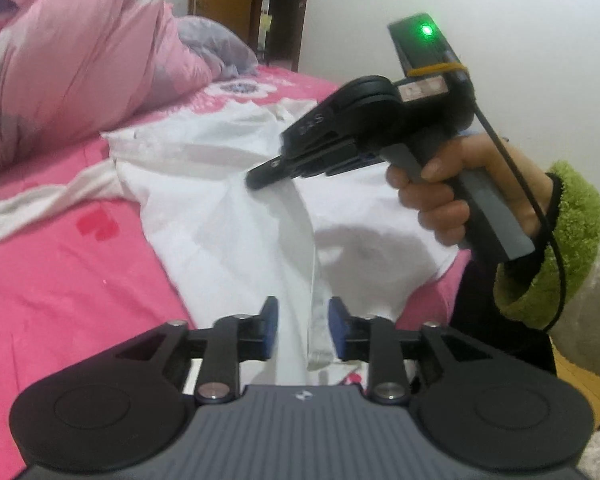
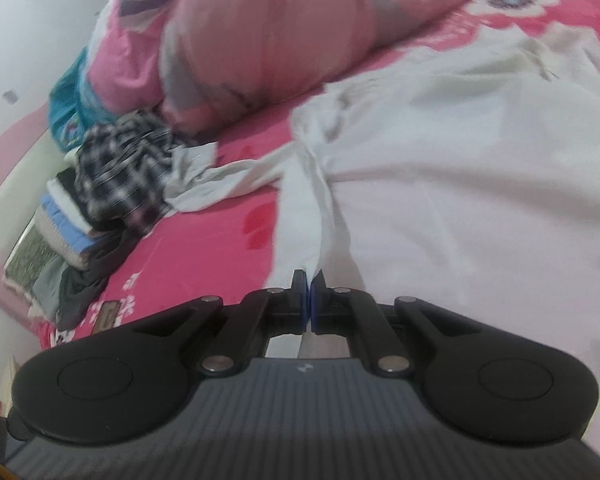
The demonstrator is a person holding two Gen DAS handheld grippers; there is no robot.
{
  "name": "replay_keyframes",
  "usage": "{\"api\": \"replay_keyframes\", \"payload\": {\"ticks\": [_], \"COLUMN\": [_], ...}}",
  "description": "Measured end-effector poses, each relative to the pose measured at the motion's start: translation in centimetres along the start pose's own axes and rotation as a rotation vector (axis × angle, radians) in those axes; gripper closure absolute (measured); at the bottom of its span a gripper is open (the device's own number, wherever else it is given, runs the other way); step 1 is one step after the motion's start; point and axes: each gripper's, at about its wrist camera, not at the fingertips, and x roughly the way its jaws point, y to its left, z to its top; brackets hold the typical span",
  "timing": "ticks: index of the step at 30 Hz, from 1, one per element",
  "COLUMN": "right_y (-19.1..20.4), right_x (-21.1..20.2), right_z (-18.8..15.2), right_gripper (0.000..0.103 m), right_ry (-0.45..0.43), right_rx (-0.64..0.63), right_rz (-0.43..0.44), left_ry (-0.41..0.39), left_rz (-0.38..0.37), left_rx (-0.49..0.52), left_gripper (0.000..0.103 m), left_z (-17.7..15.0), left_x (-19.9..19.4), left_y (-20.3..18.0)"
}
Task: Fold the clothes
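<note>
White garment [image 1: 236,216] is lying spread on the pink bed [image 1: 60,272], with its far part still wrinkled toward 12 o'clock near the pink quilt [image 1: 80,40]. A sleeve [image 2: 236,178] is trailing out toward 9 o'clock, not folded in.

The right gripper [image 2: 309,284] is holding a pinched ridge of the white cloth, its jaws pressed together on it. In the left wrist view this gripper [image 1: 256,178] is hanging over the middle of the garment. The left gripper [image 1: 302,320] is standing with its jaws at a middle width, and a band of the cloth is running between them without being clamped, as far as I can see.

At 9 o'clock in the right view, a stack of clothes [image 2: 68,216] is sitting by the bed edge, with a checked piece [image 2: 120,168] lying loosely on top. I am judging that the white garment is somewhere in its folding; no neat fold is showing yet.
</note>
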Motion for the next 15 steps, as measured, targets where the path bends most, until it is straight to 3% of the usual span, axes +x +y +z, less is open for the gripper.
{"api": "replay_keyframes", "payload": {"ticks": [2,6,13,15], "right_y": [-1.5,-3.9,-7.5,-8.4], "right_x": [0.0,0.2,0.8,1.1], "right_z": [-0.2,-0.5,-1.0,-1.2], "right_gripper": [0.103,0.103,0.102,0.1], "right_ry": [-0.001,0.0,0.007,0.016], "right_rx": [0.027,0.078,0.178,0.235], "right_rz": [0.002,0.015,0.062,0.1], "left_ry": [0.011,0.038,-0.009,0.002], "left_rz": [0.02,0.055,0.174,0.159], "left_rx": [-0.032,-0.137,-0.238,-0.253], "left_gripper": [0.063,0.06,0.048,0.048], "left_z": [-0.2,-0.5,0.0,0.0], "left_x": [-0.2,-1.0,-3.0,-2.4], "left_y": [0.9,3.7,7.5,7.5]}}
